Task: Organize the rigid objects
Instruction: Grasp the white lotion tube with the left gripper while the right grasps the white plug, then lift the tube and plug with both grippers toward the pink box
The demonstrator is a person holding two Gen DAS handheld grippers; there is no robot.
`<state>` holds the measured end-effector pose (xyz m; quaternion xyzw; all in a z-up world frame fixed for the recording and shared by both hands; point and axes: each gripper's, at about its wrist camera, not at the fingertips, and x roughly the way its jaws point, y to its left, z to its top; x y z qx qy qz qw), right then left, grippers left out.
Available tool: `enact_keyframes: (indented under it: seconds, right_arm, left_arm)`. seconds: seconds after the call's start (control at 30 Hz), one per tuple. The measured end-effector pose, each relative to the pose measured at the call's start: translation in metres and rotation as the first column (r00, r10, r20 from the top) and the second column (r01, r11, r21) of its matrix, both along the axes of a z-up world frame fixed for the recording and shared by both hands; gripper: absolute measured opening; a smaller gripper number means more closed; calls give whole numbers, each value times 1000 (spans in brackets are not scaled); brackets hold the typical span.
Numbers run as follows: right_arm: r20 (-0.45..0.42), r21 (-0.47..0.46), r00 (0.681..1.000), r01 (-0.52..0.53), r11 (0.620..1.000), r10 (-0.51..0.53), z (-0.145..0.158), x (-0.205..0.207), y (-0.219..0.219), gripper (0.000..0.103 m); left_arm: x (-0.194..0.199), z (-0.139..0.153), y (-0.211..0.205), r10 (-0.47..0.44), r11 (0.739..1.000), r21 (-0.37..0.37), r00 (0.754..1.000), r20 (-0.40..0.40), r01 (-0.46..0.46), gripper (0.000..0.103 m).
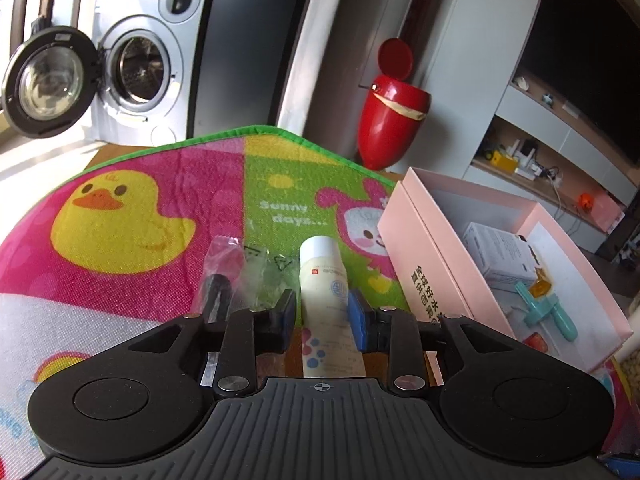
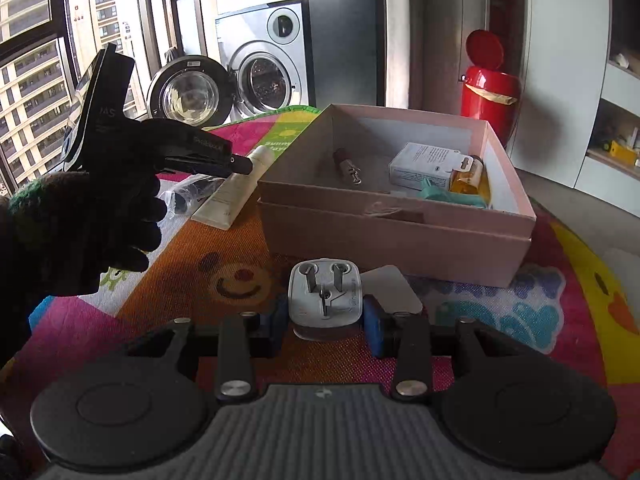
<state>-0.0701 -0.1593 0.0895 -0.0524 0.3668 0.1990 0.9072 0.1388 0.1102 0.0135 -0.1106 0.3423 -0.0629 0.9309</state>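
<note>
Pick-up step, both sides. Right gripper [image 2: 326,326] clamps the white plug adapter [image 2: 325,298] near the mat's [image 2: 180,264] front edge; next, carry it into the pink box [image 2: 396,240]. Left gripper [image 1: 322,312] straddles the cream tube [image 1: 326,276] mid-mat, pads not touching; close next.

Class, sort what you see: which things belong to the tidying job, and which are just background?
Job:
open pink cardboard box
cream plastic tube
grey plug adapter
clear-bagged black item

Background:
silver washing machine
red lidded bin
colourful cartoon mat
</note>
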Motion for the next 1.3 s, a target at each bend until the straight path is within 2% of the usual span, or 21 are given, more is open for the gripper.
enact_keyframes:
  seconds: [0.07, 0.13, 0.27, 0.33, 0.4, 0.43, 0.63, 0.77, 0.83, 0.97, 1.1, 1.17, 1.23, 1.3]
  right_arm:
    - [-23, 23, 999, -23, 999, 24, -7, -2, 0, 38]
    - [-33, 23, 999, -38, 999, 39, -13, -4, 1, 38]
    - [25, -21, 998, -61, 998, 62, -20, -14, 4, 40]
    - [40, -24, 997, -63, 998, 63, -22, -16, 4, 46]
    - [44, -23, 998, -55, 998, 55, -22, -18, 4, 59]
    - [41, -20, 998, -44, 999, 45, -22, -18, 4, 63]
    - [37, -11, 999, -38, 999, 39, -23, -17, 0, 67]
    - [40, -26, 998, -41, 999, 42, -23, -18, 4, 69]
    - [41, -27, 998, -41, 999, 42, -22, -19, 4, 69]
    - [41, -29, 998, -37, 999, 38, -23, -21, 4, 69]
    - [40, -31, 999, -35, 999, 36, -23, -19, 5, 69]
    - [39, -29, 999, -33, 999, 34, -22, -17, 5, 69]
    - [45, -32, 999, -25, 999, 26, -21, -14, 6, 62]
    - [54, -57, 998, -33, 998, 36, -20, -13, 9, 38]
  left_arm:
    - [7, -6, -6, -6, 1000, -4, 998, -56, 6, 32]
    - [7, -6, -12, -5, 1000, 31, 999, -46, 6, 32]
    - [-2, -4, -18, -29, 997, 69, 998, -48, 32, 27]
    - [-13, -3, -21, -52, 995, 83, 998, -44, 55, 27]
    - [-29, -2, -23, -75, 992, 102, 996, -40, 79, 27]
    - [-38, -2, -24, -85, 990, 111, 996, -38, 89, 27]
    - [-90, 1, -29, -160, 972, 166, 986, -53, 167, 27]
    - [-93, -1, -35, -107, 978, 175, 993, -54, 115, 28]
    - [-90, -2, -40, -83, 978, 188, 996, -45, 90, 28]
    - [-90, -5, -44, -122, 968, 220, 992, -15, 123, 30]
    - [-87, -4, -37, -102, 982, 155, 994, -31, 106, 29]
    - [-86, -4, -35, -109, 982, 152, 993, -32, 113, 30]
    - [-88, -4, -35, -110, 981, 159, 994, -25, 113, 28]
    - [-91, -4, -35, -115, 980, 163, 993, -12, 115, 28]
